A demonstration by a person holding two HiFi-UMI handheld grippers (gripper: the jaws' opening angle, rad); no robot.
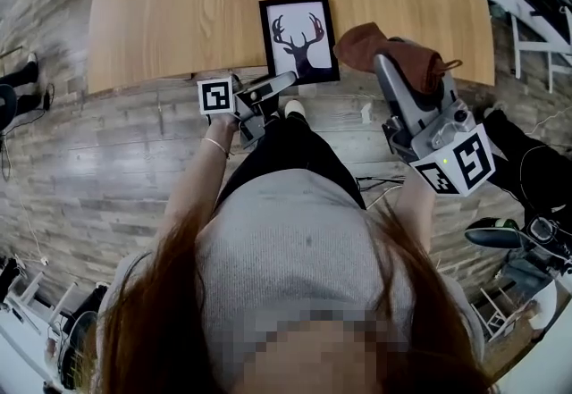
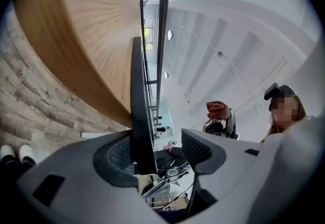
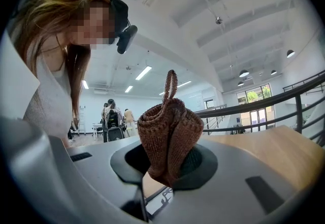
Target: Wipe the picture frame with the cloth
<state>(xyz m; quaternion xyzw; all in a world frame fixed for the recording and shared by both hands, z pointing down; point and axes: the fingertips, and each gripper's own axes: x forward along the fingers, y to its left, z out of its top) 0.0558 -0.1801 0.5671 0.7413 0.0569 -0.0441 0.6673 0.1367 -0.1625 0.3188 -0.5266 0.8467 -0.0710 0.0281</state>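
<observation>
A black picture frame (image 1: 299, 37) with a deer silhouette lies on the wooden table (image 1: 179, 8) close to its front edge. My left gripper (image 1: 284, 81) sits at the frame's near left corner. In the left gripper view the frame's dark edge (image 2: 137, 91) runs between the jaws of the left gripper (image 2: 158, 152). It rests against the left pad, with a gap to the right pad, so the jaws stand open. My right gripper (image 1: 386, 63) hovers just right of the frame, shut on a bunched brown cloth (image 1: 393, 53). The cloth (image 3: 170, 136) sticks up from the right gripper (image 3: 165, 163).
The table's front edge (image 1: 161, 84) runs just ahead of the person's body, with plank floor (image 1: 107, 160) below. Dark gear (image 1: 527, 169) lies on the floor at the right. A black railing (image 3: 264, 106) runs behind the table. Several people (image 3: 114, 116) stand far back.
</observation>
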